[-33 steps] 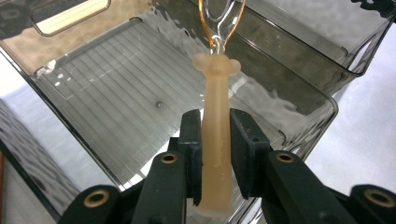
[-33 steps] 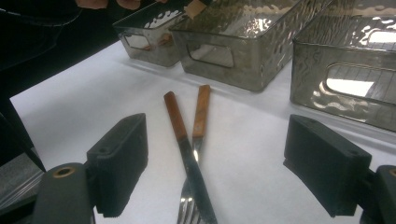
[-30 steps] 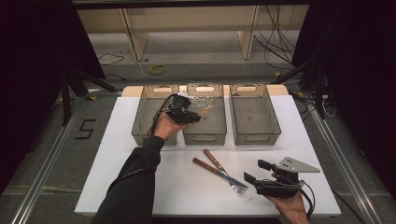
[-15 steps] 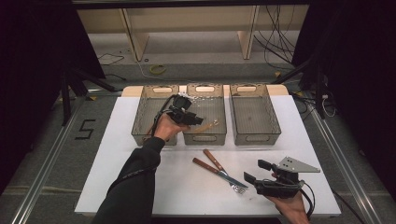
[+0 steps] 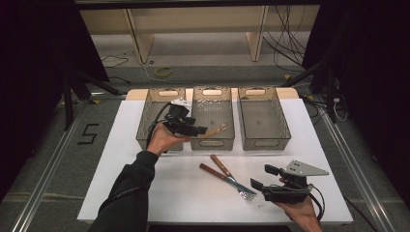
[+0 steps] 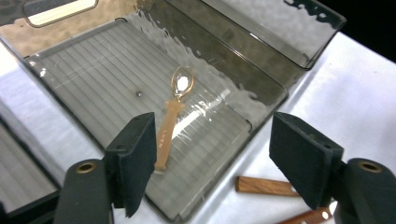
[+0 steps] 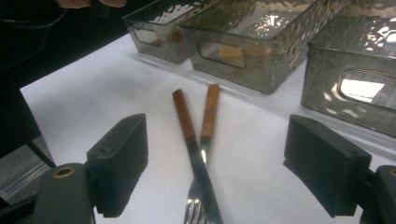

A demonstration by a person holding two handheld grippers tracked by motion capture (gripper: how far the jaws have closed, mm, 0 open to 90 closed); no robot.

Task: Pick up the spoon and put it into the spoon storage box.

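Note:
A small golden spoon [image 6: 173, 112] lies flat on the ribbed floor of the middle clear bin [image 6: 93, 79], also seen from above as the spoon [image 5: 215, 131] in that bin [image 5: 212, 111]. My left gripper [image 5: 199, 129] hovers at the bin's near left corner. Its jaws have just been opening and stand open with nothing between them [image 6: 212, 163]. A wood-handled knife [image 7: 185, 119] and fork [image 7: 209, 114] lie crossed on the white table. My right gripper [image 7: 215, 170] is open just short of them, low at the front right [image 5: 263, 177].
Three clear bins stand in a row at the back: the left bin [image 5: 154, 113], the middle one and the right bin [image 5: 263, 116]. The white table [image 5: 121, 159] ends near my right hand. Beyond the table lie a floor, cables and dark stands.
The left gripper's jaws have opened and let go of the spoon, which now lies in the middle bin. That hand has drawn back a little. The right gripper has not moved.

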